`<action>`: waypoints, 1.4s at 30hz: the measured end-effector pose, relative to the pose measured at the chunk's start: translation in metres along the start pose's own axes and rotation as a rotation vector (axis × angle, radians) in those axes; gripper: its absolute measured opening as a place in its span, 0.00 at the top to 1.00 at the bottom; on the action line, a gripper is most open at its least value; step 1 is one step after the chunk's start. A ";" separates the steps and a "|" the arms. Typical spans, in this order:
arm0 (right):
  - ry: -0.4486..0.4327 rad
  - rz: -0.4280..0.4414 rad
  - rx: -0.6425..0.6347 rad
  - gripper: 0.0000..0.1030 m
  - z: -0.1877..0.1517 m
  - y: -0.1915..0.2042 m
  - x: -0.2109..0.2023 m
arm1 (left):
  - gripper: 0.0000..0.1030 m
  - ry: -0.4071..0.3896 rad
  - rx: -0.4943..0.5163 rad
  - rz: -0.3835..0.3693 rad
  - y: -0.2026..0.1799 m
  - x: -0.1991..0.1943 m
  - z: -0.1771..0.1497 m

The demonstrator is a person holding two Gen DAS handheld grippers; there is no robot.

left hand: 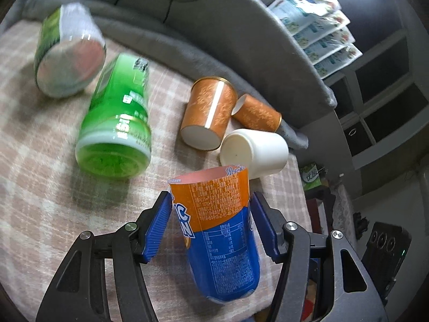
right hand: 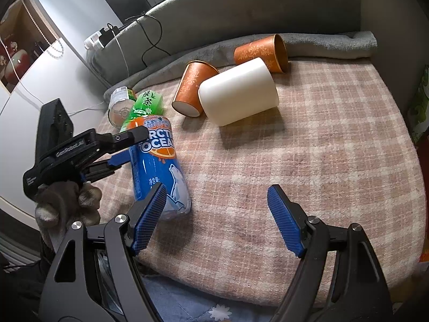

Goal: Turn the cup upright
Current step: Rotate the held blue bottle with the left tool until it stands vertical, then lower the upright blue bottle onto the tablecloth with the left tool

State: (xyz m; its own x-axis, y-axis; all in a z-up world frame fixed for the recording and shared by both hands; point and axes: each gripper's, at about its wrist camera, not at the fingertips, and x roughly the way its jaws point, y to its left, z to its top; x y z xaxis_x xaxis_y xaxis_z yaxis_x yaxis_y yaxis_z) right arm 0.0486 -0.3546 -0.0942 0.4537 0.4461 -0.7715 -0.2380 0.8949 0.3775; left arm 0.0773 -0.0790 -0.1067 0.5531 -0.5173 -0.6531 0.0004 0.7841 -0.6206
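Note:
A blue and orange "Arctic Ocean" cup (left hand: 218, 230) sits between the blue pads of my left gripper (left hand: 211, 225), tilted, its open end away from the camera. The pads touch its sides. In the right wrist view the same cup (right hand: 158, 166) leans on the plaid blanket with the left gripper (right hand: 126, 145) closed around its upper part. My right gripper (right hand: 217, 214) is open and empty, just right of the cup's base.
A white cup (right hand: 238, 91) and two orange patterned cups (right hand: 193, 86) (right hand: 262, 51) lie on their sides on the plaid blanket (right hand: 321, 161). Two green cups (left hand: 115, 123) (left hand: 67, 51) lie further left. A grey sofa back (right hand: 241, 13) rises behind, with cables and a power strip.

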 end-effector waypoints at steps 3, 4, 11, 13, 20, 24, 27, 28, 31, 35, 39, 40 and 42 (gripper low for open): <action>-0.004 0.001 0.000 0.22 0.000 0.001 0.000 | 0.42 -0.031 0.047 0.017 -0.008 -0.005 -0.001; -0.005 0.001 0.000 0.22 0.001 0.002 -0.001 | 0.42 -0.041 0.059 0.022 -0.010 -0.006 -0.001; -0.014 -0.004 -0.010 0.22 0.001 0.006 -0.003 | 0.42 -0.118 0.179 0.069 -0.027 -0.018 -0.004; -0.020 -0.002 -0.010 0.22 0.001 0.007 -0.005 | 0.42 -0.143 0.215 0.088 -0.031 -0.021 -0.005; -0.031 -0.004 -0.013 0.22 0.000 0.010 -0.007 | 0.42 -0.194 0.300 0.132 -0.041 -0.027 -0.006; -0.032 -0.004 -0.012 0.22 0.000 0.010 -0.007 | 0.42 -0.218 0.354 0.161 -0.046 -0.028 -0.008; -0.033 -0.005 -0.011 0.22 0.000 0.010 -0.008 | 0.42 -0.231 0.401 0.186 -0.050 -0.027 -0.011; -0.034 -0.004 -0.009 0.22 0.000 0.010 -0.008 | 0.42 -0.233 0.409 0.192 -0.051 -0.027 -0.012; -0.037 -0.005 -0.005 0.22 0.001 0.010 -0.010 | 0.42 -0.233 0.432 0.201 -0.051 -0.025 -0.016; -0.039 -0.007 -0.002 0.22 0.001 0.009 -0.011 | 0.42 -0.241 0.458 0.211 -0.054 -0.025 -0.020; -0.042 -0.006 -0.002 0.22 0.001 0.008 -0.012 | 0.42 -0.242 0.474 0.213 -0.056 -0.026 -0.022; -0.043 -0.007 -0.001 0.22 0.001 0.008 -0.013 | 0.42 -0.241 0.475 0.213 -0.057 -0.025 -0.022; -0.047 -0.007 0.000 0.22 0.002 0.007 -0.014 | 0.42 -0.241 0.477 0.213 -0.057 -0.025 -0.023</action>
State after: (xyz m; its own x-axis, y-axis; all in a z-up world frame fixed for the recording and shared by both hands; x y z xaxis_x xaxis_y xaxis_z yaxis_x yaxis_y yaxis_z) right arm 0.0419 -0.3547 -0.0797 0.4948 0.4403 -0.7492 -0.2350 0.8978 0.3724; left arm 0.0442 -0.1187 -0.0645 0.7562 -0.2824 -0.5903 0.2135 0.9592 -0.1853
